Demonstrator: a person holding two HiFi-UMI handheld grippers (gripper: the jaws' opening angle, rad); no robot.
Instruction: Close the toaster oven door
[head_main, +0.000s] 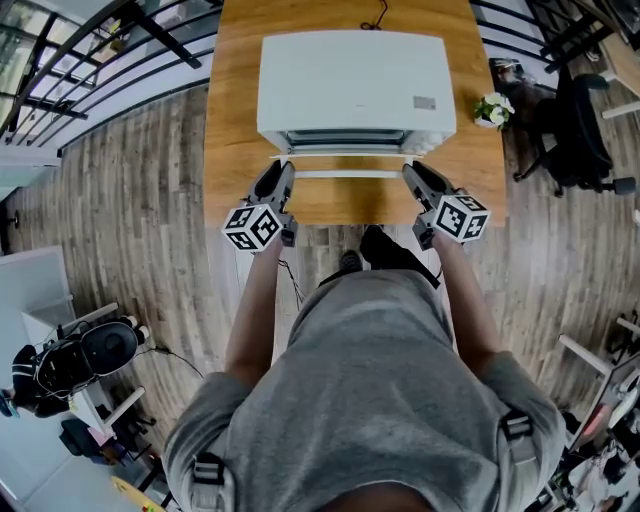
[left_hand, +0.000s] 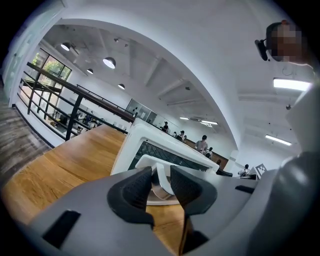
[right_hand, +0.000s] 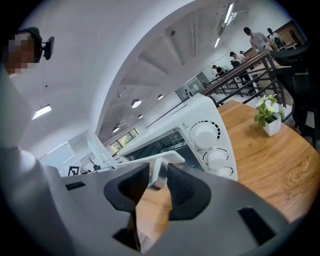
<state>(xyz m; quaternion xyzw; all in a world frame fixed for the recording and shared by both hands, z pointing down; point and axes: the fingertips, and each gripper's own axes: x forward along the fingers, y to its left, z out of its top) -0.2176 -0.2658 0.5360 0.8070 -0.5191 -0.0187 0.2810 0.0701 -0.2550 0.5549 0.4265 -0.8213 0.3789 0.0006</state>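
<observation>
A white toaster oven (head_main: 350, 90) stands on the wooden table (head_main: 235, 150). Its glass door (head_main: 350, 140) hangs partly open, leaning out toward me, with the white handle bar (head_main: 348, 174) at its near edge. My left gripper (head_main: 283, 172) is at the bar's left end and my right gripper (head_main: 412, 172) at its right end. In the left gripper view the handle's post (left_hand: 160, 172) sits between the open jaws of the left gripper (left_hand: 161, 184). The right gripper view shows the other post (right_hand: 159, 170) between the open jaws of the right gripper (right_hand: 159, 184). I see no pad pressing on it.
The oven's knobs (right_hand: 205, 134) are on its right side. A small potted plant (head_main: 492, 108) stands at the table's right edge, and an office chair (head_main: 580, 130) is beyond it. Black railings (head_main: 80, 60) run at the left. My legs are close to the table's near edge.
</observation>
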